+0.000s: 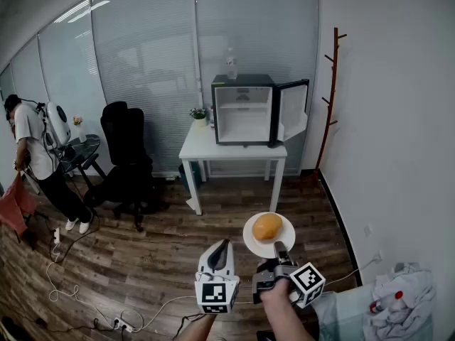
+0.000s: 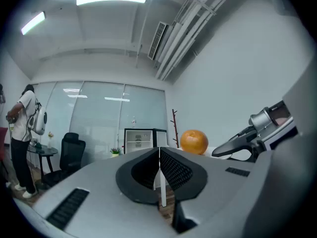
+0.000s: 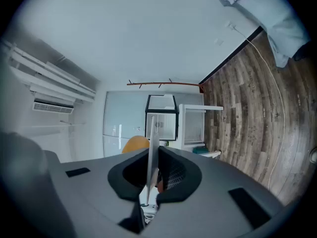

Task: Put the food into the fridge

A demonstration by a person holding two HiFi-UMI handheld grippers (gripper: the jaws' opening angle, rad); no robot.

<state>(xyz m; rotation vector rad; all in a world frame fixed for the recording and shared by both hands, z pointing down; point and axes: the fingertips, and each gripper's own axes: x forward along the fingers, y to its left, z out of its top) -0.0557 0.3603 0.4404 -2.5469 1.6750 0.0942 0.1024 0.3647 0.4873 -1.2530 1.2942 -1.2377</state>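
- Your right gripper (image 1: 279, 247) is clamped on the rim of a white plate (image 1: 287, 230) with an orange (image 1: 267, 226) resting on it.
- Your left gripper (image 1: 226, 243) is closed on nothing, just beside the plate.
- The mini fridge (image 1: 244, 110) stands open on a white table (image 1: 199, 146), well apart from the orange.

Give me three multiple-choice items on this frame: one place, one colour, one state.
1. Where does the mini fridge stand? A on the floor; B on the white table; C on a chair.
2. What colour is the plate under the food? A white; B blue; C black.
3. How is the fridge's door? A shut; B open; C missing.
Answers: 1 B, its base rests on the tabletop; 2 A, the rim shows white around the food; 3 B, it swings out to the right, shelves showing.
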